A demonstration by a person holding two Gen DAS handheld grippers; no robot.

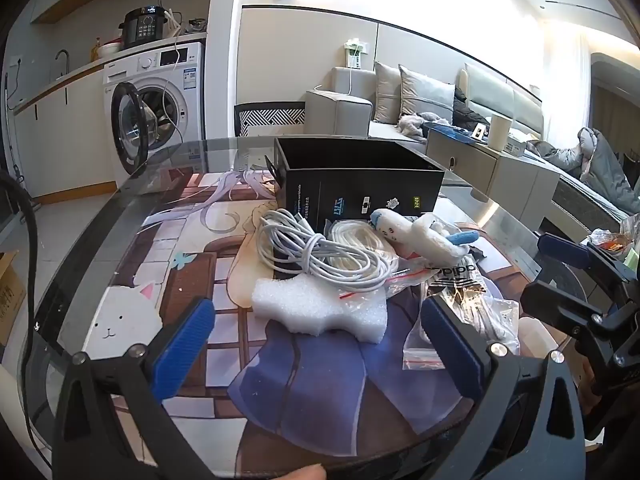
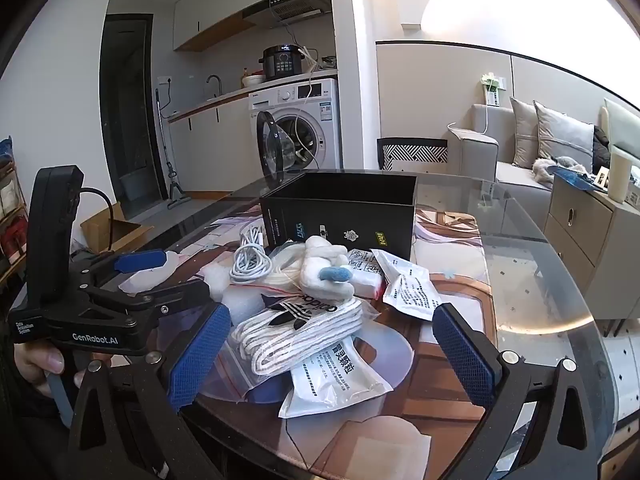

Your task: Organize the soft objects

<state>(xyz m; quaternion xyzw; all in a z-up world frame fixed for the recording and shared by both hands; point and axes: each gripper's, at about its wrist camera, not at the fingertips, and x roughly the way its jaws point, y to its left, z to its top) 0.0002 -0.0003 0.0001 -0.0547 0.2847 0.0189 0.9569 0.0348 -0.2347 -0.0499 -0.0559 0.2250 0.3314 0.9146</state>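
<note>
A pile of soft things lies on the glass table before an open black box (image 1: 360,184) (image 2: 344,208). It holds a white foam block (image 1: 320,308), a coiled white cable (image 1: 320,256) (image 2: 250,258), a white plush toy with blue bits (image 1: 420,236) (image 2: 326,270), bagged white Adidas socks (image 1: 456,280) (image 2: 296,328) and white sachets (image 2: 336,376). My left gripper (image 1: 318,356) is open and empty, just short of the foam block. My right gripper (image 2: 332,354) is open and empty, either side of the socks and a sachet.
The glass table (image 2: 520,280) has a round edge and a printed mat under the glass. A washing machine (image 1: 156,100) with its door open stands behind. A sofa (image 1: 400,96) and a low cabinet (image 2: 584,232) are at the right. A cardboard box (image 2: 112,228) sits on the floor.
</note>
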